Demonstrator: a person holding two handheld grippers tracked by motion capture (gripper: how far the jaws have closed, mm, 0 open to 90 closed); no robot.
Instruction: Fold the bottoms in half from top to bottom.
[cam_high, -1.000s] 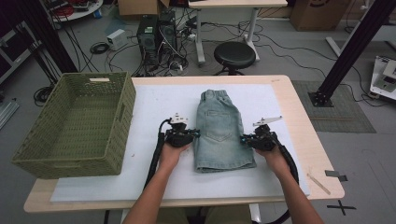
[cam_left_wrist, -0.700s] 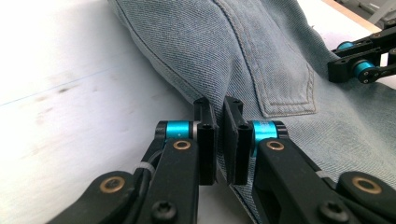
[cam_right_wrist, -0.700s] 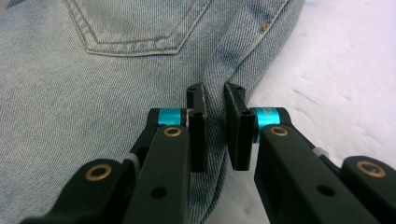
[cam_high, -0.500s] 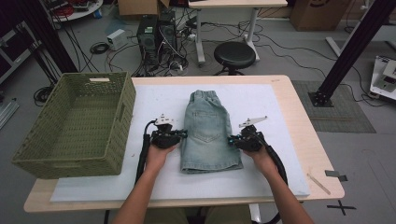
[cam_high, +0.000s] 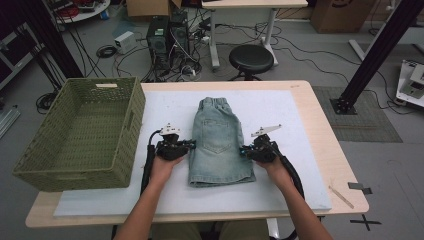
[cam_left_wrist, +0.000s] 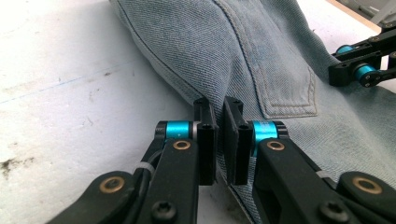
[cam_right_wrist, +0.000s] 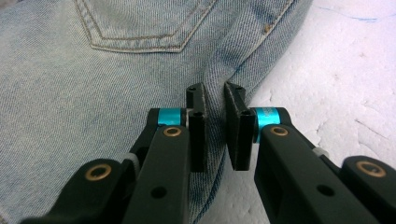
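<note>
Denim shorts (cam_high: 218, 145) pinched at both side seams, flat on white mat (cam_high: 295, 120)

The denim shorts (cam_high: 218, 144) at the centre of the high view are faded, matt blue cloth with a visible twill weave and raised tan stitching round the pocket. They lie on a white sheet (cam_high: 280, 107) that looks like matt, pitted foam, scuffed in places, over a smooth pale wooden table (cam_high: 334, 150). The left gripper (cam_left_wrist: 219, 105) and right gripper (cam_right_wrist: 214, 93) have matt black plastic jaws with glossy blue metal collars and brass-coloured rivets; the green basket (cam_high: 60, 170) at left looks woven.
</note>
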